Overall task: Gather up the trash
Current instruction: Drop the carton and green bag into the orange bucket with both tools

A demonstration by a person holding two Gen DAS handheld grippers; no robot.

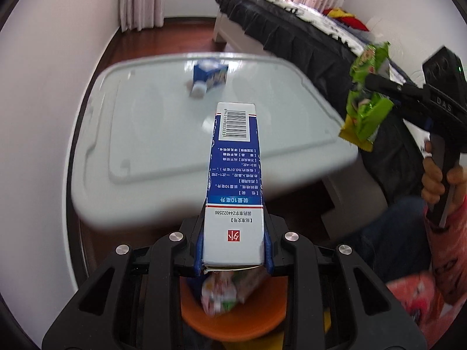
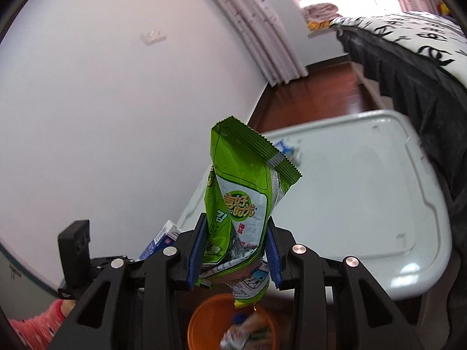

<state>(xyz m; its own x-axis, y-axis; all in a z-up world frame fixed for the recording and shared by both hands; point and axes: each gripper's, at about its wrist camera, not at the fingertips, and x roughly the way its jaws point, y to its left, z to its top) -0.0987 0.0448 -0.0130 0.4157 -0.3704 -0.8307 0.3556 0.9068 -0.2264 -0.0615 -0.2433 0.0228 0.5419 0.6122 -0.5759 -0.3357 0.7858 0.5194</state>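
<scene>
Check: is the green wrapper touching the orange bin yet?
Apart. In the right wrist view the wrapper hangs clamped between the right gripper's jaws, its bottom end clear above the bin.

The long blue-and-white cardboard box [image 1: 233, 183] clamped between the left gripper's fingers carries a barcode at its far end, "装量10毫升" on a light-blue band, and "国药准字24402586" nearer the fingers. The black right gripper body [image 1: 437, 102] reads "DAS".
</scene>
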